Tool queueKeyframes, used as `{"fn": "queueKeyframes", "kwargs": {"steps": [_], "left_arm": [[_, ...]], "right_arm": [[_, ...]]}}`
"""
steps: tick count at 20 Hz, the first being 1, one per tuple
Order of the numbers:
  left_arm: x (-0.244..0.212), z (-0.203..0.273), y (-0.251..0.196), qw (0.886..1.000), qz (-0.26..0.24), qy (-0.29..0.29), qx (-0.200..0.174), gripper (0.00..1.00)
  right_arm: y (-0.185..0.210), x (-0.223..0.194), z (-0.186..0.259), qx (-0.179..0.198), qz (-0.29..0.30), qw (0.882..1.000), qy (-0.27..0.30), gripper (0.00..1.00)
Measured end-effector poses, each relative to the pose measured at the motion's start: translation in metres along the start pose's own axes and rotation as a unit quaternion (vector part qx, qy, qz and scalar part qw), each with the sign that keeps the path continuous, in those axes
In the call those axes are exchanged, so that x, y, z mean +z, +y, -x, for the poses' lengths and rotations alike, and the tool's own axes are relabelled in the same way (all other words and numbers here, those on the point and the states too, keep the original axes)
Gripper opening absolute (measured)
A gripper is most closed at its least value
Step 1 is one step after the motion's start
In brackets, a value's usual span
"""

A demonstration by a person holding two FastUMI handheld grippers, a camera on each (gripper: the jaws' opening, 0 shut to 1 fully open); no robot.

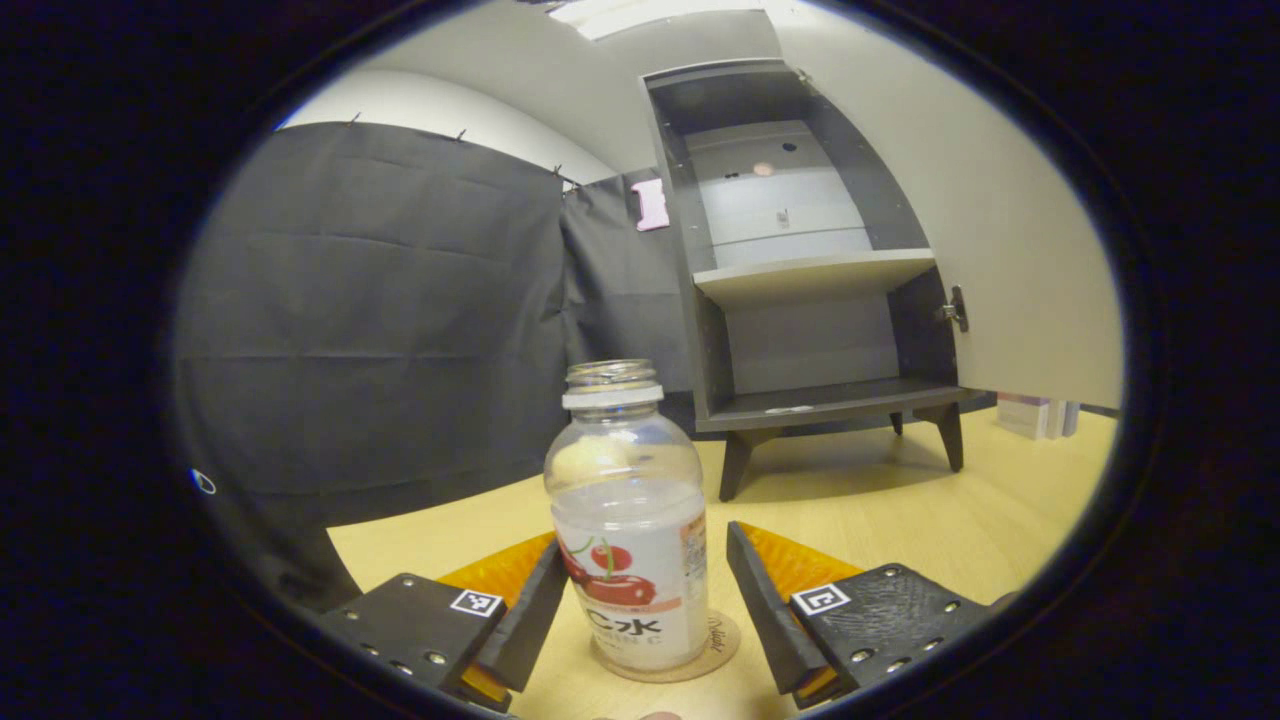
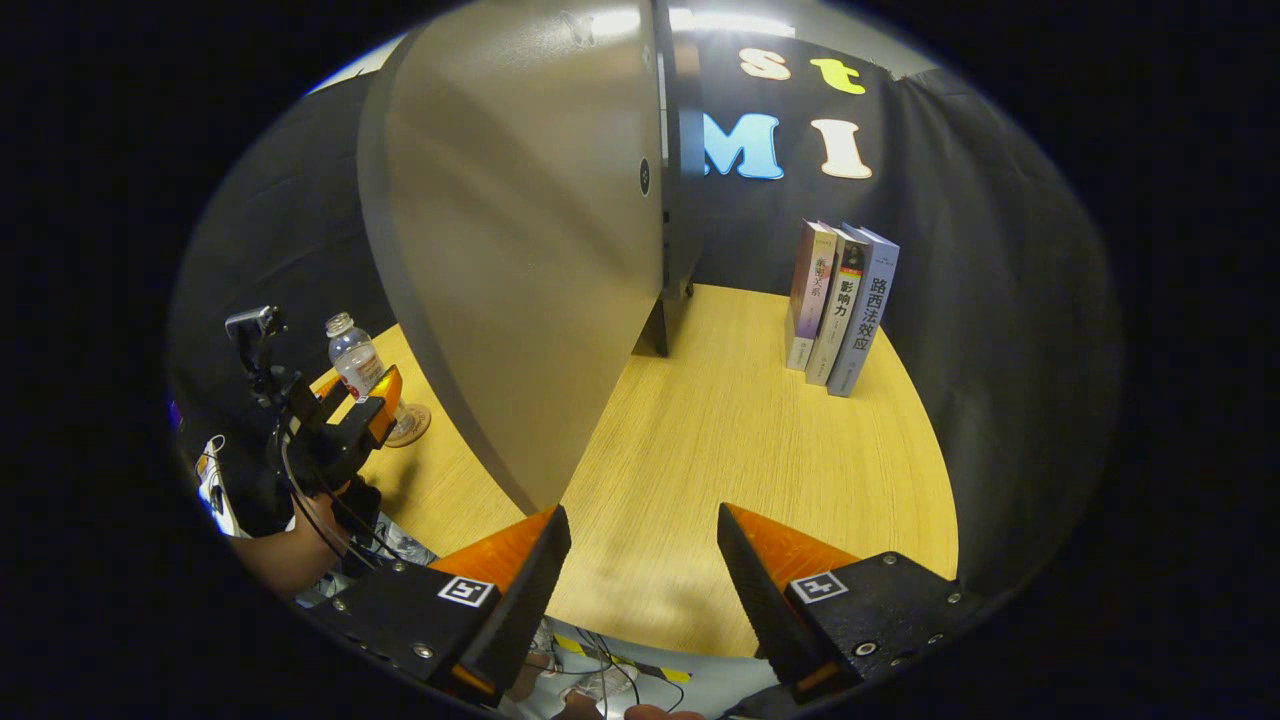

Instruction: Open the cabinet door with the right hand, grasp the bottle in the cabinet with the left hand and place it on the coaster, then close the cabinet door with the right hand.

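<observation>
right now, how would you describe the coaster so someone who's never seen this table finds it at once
Start at the dark cabinet standing on the wooden table with its door swung open. In front of it, toward the black cloth, an uncapped clear bottle stands between the left gripper's fingers. The coaster is the thin round tan disc under that bottle, the only flat round thing there.
</observation>
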State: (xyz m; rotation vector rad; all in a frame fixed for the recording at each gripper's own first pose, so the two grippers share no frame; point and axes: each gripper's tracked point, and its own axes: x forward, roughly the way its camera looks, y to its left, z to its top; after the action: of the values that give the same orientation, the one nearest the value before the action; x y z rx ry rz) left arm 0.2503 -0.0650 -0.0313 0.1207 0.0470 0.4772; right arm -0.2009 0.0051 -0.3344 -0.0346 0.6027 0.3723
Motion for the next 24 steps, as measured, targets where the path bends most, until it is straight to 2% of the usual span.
{"fn": "queueKeyframes", "kwargs": {"steps": [2, 3, 4, 5, 8, 9, 10, 15, 19, 24], "left_arm": [[0.000, -0.002, 0.002, 1.000, -0.005, 0.000, 0.005, 0.94], [0.004, -0.002, 0.000, 1.000, 0.004, -0.003, 0.000, 0.89], [0.010, -0.002, -0.001, 1.000, 0.008, -0.009, -0.006, 0.94], [0.016, -0.002, 0.000, 1.000, 0.003, -0.016, -0.008, 0.89], [0.039, -0.004, -0.006, 0.999, 0.002, -0.042, -0.030, 0.89], [0.046, -0.003, -0.007, 0.998, 0.005, -0.043, -0.035, 0.92], [0.051, -0.005, -0.005, 0.998, 0.006, -0.044, -0.036, 0.89], [0.081, -0.007, 0.009, 0.998, 0.010, -0.052, -0.028, 0.89], [0.117, 0.001, 0.025, 0.997, -0.012, -0.065, -0.030, 0.89], [0.197, 0.022, 0.039, 0.994, -0.014, -0.098, -0.039, 0.88]], "right_arm": [[0.001, -0.003, 0.002, 0.000, 0.003, 1.000, 0.006, 0.92], [0.000, -0.003, 0.003, -0.001, 0.003, 1.000, 0.005, 0.92], [-0.002, -0.002, 0.003, -0.004, 0.003, 1.000, 0.003, 0.92], [-0.004, -0.001, 0.004, -0.007, 0.000, 1.000, 0.003, 0.92], [-0.004, -0.001, 0.005, -0.009, -0.010, 1.000, 0.001, 0.92], [-0.004, 0.001, 0.007, -0.009, -0.008, 1.000, -0.002, 0.92], [-0.003, 0.001, 0.008, -0.009, -0.007, 1.000, -0.003, 0.92], [-0.001, 0.011, 0.017, -0.009, -0.009, 1.000, -0.021, 0.92], [-0.006, 0.026, 0.023, -0.016, -0.022, 0.999, -0.040, 0.92], [-0.015, 0.053, 0.039, -0.024, -0.031, 0.996, -0.074, 0.92]]}}
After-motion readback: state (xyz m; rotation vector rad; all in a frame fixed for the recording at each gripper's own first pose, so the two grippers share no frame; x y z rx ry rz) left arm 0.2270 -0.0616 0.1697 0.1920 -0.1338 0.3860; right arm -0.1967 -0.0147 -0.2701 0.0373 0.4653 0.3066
